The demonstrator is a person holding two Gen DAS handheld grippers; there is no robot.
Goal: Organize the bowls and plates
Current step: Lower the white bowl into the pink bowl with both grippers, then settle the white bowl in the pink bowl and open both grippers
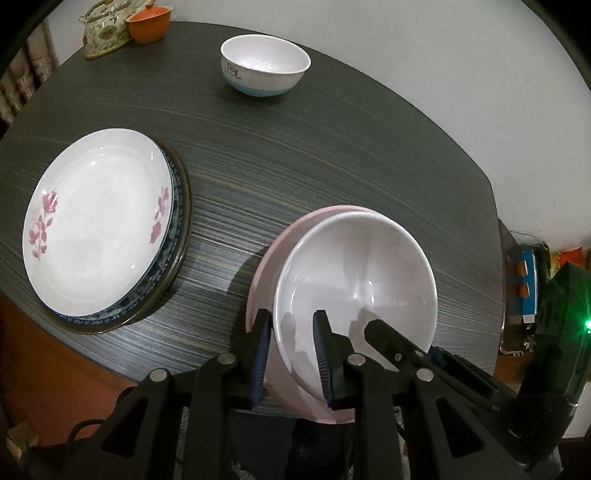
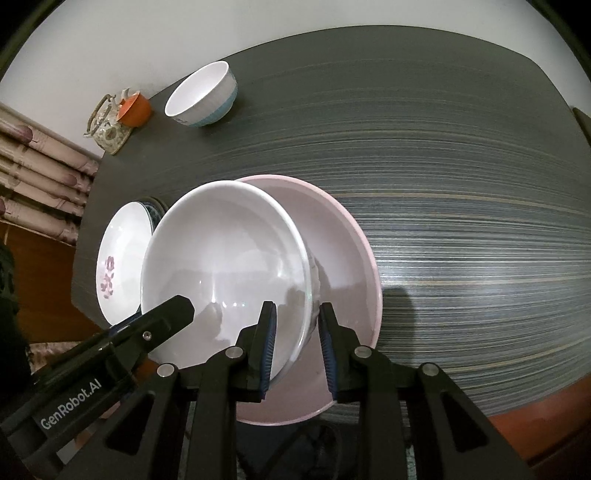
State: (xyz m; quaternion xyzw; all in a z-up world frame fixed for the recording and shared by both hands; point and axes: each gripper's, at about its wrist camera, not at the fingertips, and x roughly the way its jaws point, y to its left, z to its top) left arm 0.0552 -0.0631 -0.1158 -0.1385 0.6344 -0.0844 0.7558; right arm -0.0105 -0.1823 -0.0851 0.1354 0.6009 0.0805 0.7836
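Observation:
A large white bowl (image 1: 362, 273) sits tilted inside a wider pink bowl (image 1: 266, 269) near the table's front edge. My left gripper (image 1: 291, 332) straddles the white bowl's near-left rim, with the pads not clearly pressing it. My right gripper (image 2: 297, 325) straddles the same bowl's (image 2: 221, 266) right rim above the pink bowl (image 2: 343, 236). A stack of plates (image 1: 99, 221) with a pink-flowered one on top lies at the left. A small white bowl with a blue base (image 1: 264, 64) stands at the back.
A flowered teapot (image 1: 105, 31) and an orange cup (image 1: 147, 24) stand at the table's far left corner. The dark striped table (image 1: 332, 147) ends in a rounded edge on the right. Clutter (image 1: 524, 280) lies beyond that edge.

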